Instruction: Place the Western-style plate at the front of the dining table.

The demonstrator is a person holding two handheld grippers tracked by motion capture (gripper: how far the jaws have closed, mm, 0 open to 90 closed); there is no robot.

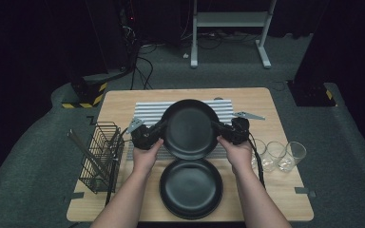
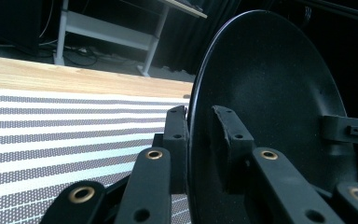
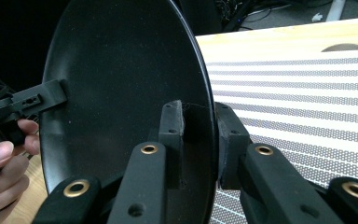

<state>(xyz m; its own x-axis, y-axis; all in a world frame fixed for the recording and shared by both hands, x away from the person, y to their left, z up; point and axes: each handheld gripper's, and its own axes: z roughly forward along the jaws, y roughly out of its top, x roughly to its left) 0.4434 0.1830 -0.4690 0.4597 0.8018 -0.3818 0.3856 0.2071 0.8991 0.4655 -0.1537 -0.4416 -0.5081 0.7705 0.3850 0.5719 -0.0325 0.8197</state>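
A black plate (image 1: 190,128) is held raised above the striped mat (image 1: 145,114), clamped at opposite rims by the left gripper (image 1: 160,127) and right gripper (image 1: 218,127). A second black plate (image 1: 190,188) lies just in front of the mat.

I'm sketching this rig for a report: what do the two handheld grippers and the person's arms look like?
Both the left gripper and right gripper are matte black, with two flat jaws on linked bars set with brass-coloured rivets. Each carries a grey three-cornered plate on top, and a black cable trails from the right one. The forearms are bare, with no sleeves in sight.
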